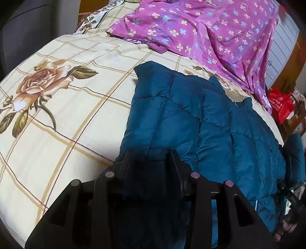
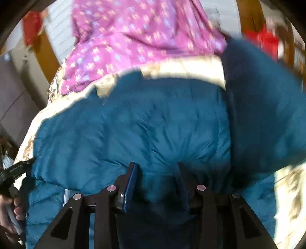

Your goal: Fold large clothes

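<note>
A teal quilted puffer jacket (image 1: 191,118) lies on the bed, near its front right part. My left gripper (image 1: 152,155) is shut on the jacket's near left edge, with fabric bunched between the fingers. In the right wrist view the jacket (image 2: 143,124) fills the middle, and a sleeve or flap (image 2: 264,99) stands raised at the right. My right gripper (image 2: 156,168) is shut on the jacket's near edge. The right gripper also shows at the far right of the left wrist view (image 1: 292,193). The right wrist view is blurred.
The bed has a cream checked sheet with rose prints (image 1: 57,107). A purple flowered cloth (image 1: 200,32) lies bunched at the far side, close behind the jacket. A red bag (image 1: 281,105) sits beyond the bed's right edge. Wooden furniture (image 2: 246,15) stands behind.
</note>
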`<state>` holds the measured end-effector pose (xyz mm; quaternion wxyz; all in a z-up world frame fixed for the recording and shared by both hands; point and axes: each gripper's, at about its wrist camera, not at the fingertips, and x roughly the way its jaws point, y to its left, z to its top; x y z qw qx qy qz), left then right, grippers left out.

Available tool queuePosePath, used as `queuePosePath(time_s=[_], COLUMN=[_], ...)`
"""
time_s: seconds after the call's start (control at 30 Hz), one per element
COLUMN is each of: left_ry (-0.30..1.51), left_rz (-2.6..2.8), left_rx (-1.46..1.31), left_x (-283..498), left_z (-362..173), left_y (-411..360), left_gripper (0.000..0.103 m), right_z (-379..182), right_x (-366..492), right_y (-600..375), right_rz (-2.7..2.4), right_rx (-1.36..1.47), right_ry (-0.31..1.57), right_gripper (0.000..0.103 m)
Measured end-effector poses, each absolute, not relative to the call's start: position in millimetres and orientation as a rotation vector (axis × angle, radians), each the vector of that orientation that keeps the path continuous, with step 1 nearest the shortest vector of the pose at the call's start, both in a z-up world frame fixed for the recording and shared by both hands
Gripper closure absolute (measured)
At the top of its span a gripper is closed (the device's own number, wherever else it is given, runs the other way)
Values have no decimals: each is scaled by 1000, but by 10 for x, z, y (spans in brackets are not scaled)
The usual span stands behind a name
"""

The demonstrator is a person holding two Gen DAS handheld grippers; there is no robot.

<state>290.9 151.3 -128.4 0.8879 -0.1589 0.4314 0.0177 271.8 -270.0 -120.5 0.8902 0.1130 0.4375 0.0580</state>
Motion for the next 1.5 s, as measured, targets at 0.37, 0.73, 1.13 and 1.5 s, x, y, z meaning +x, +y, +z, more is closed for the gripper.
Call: queuePosePath(time_s=[0.37,0.73,1.13,1.5], left_ry=[880,792,841,859], left_rz=[53,15,-5,-2], left_rx=[-281,-244,-205,-171], left_x=[2897,2743,2701,2726], left_z=[-1287,-995,-1043,-1099], left_y=[1464,1281,1050,1021], left_gripper=[59,59,59,59], right_z=[-1222,-576,-663,-1120], right_x=[2686,2237,1522,1987], right_y=[-2713,-2844,-5544,-6050], right_rz=[177,93,-487,-300], right_rx=[265,202,512,800], right_ry=[885,648,693,681], right_gripper=[46,42,16,7])
